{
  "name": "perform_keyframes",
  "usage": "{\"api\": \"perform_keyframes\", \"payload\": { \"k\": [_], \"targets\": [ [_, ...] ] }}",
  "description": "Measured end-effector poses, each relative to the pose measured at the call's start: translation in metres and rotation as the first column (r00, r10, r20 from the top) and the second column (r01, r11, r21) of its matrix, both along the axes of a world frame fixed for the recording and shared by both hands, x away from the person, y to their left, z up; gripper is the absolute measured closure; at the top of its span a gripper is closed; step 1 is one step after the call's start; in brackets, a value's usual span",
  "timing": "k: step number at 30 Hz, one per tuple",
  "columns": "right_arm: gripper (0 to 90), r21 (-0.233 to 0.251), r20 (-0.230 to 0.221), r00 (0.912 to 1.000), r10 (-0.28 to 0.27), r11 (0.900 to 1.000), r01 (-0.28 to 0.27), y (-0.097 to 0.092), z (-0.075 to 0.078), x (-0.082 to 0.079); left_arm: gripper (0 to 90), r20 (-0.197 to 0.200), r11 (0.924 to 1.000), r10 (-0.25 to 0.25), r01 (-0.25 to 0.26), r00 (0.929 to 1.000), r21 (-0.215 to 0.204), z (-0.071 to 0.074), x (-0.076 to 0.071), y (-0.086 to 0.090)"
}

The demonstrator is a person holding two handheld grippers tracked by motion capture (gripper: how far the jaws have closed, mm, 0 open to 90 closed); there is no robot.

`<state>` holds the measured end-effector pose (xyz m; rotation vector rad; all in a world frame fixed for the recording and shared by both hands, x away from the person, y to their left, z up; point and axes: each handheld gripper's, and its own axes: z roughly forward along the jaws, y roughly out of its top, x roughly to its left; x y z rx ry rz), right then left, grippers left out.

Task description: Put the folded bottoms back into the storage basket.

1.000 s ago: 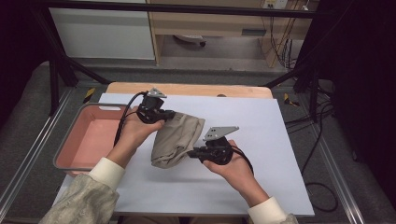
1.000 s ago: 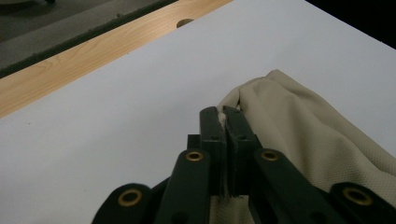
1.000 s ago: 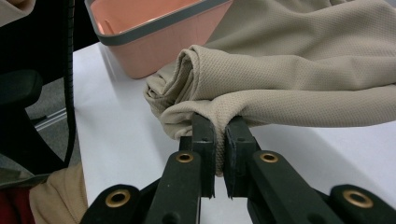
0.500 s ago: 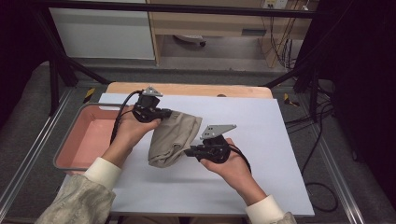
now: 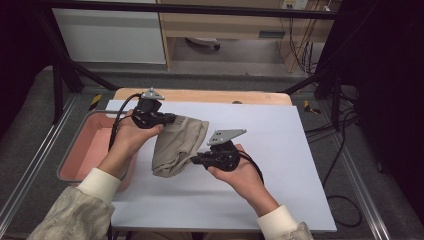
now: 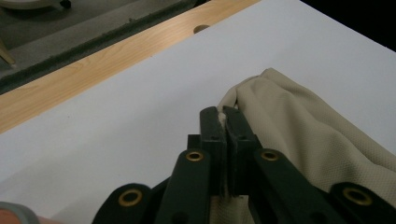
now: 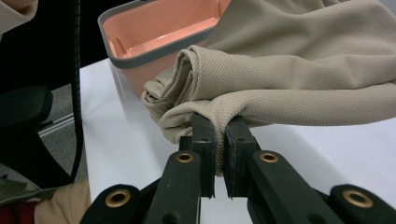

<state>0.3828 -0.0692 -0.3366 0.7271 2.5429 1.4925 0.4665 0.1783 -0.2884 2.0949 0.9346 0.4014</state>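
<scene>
A beige folded cloth (image 5: 177, 145) hangs between my two grippers above the white table sheet (image 5: 280, 145). My left gripper (image 5: 172, 119) is shut on the cloth's far upper edge; in the left gripper view the jaws pinch a thin fold of the cloth (image 6: 299, 135) at the left gripper's tips (image 6: 223, 116). My right gripper (image 5: 194, 159) is shut on the near lower edge; in the right gripper view a fold of the cloth (image 7: 289, 60) is clamped at the right gripper's tips (image 7: 218, 123). The cloth's lower part sags toward the sheet.
A pink bin with a grey rim (image 5: 75, 150) stands at the table's left edge, also in the right gripper view as the pink bin (image 7: 154, 28). The wooden table edge (image 5: 200, 95) runs along the back. A black cable (image 7: 77, 70) trails from the left gripper.
My left hand has lifted the cloth's far edge a little and moved it slightly back. The right hand has stayed in place. Both grips hold.
</scene>
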Motion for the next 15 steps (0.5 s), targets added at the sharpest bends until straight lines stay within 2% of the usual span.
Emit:
{"api": "perform_keyframes", "payload": {
  "k": [15],
  "targets": [
    [85.2,0.000,0.022,0.9994,0.026,0.9997,-0.026,0.026,0.010,0.007,88.0,0.012,0.9994,0.034,-0.034,0.9994,-0.012,0.011,-0.003,0.032]
  ]
}}
